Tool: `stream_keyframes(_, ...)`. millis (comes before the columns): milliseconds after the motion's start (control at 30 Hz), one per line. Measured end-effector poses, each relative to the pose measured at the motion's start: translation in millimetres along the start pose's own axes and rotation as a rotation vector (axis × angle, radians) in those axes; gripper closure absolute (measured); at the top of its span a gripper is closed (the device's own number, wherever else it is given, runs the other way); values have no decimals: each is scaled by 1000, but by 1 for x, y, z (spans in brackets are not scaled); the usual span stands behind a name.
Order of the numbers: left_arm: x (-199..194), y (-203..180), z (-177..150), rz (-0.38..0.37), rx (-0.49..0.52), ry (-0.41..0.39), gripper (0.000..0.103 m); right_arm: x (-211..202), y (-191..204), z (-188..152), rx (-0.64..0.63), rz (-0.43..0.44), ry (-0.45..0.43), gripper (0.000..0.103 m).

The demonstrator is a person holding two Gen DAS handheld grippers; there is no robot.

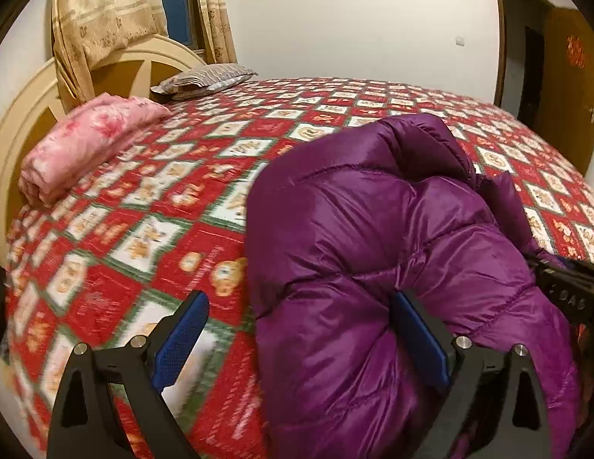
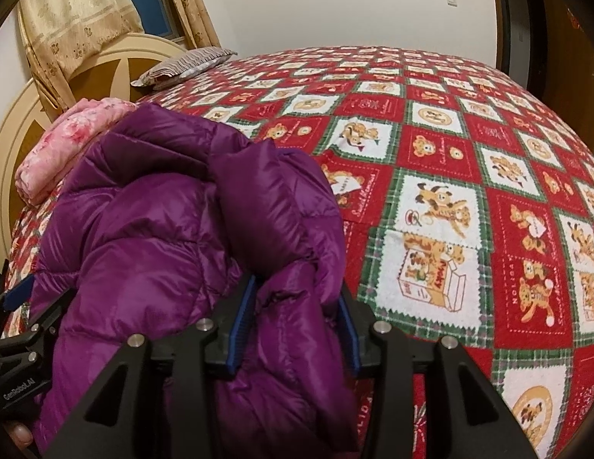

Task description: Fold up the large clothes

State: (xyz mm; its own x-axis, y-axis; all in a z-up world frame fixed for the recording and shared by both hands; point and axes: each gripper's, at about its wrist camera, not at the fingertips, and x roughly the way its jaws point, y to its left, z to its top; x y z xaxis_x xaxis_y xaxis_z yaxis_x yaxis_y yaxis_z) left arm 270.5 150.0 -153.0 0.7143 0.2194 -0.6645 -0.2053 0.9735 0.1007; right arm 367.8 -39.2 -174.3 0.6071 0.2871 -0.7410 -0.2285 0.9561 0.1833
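A: Purple, slick quilted nylon: the down jacket (image 1: 373,237) is bunched in a heap on the near part of the bedspread (image 1: 151,229), well apart from the grey pillow (image 1: 205,78) at the far end and nearer to the folded pink blanket (image 1: 86,145) by the headboard (image 1: 25,122).

B: Right gripper (image 2: 293,321)?

A: Jaws are part open, with a fold of the jacket between the blue pads (image 2: 241,325). The cloth bulges against both pads, so a loose hold is judged. No firm pinch is evident.

B: And the left gripper (image 1: 301,340)?

A: Jaws are spread wide. The pad nearer the jacket is pressed into the puffy cloth; the other pad stands over bare bedspread. Nothing is gripped.

B: Risks noted?

A: First, slippage. The shell looks glossy and air-filled, so a loosely held fold could be squeezed out of the right jaws if the jacket is lifted or pulled. Second, only one layer might be caught, in which case the rest of the heap would be dragged rather than spread. Third, the jacket is held on one side only; if it is raised now, it could sag and twist, and the fold line would be lost.

B: Anything near the pink blanket?

A: A wide sweep toward it could push the jacket against it. Which part of the garment is held cannot be told; sleeves and hem are hidden in the bunch.
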Motion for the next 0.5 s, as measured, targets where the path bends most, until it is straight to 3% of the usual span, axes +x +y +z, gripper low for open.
stream_keyframes(100, -43, 9, 7, 21, -22, -62, 6, -28, 0, 3, 13, 3, -30, 57)
stream_keyframes(267, -132, 22, 12, -5, -48, -177, 6, -115, 11, 0, -12, 28, -145, 32)
stream_keyframes(400, -180, 30, 8, -10, -46, -236, 6, -179, 28, -9, -74, 25, -224, 28)
stream_keyframes(500, -194, 33, 3, 2, -38, -254, 6, -202, 37, -13, -92, 32, -263, 25)
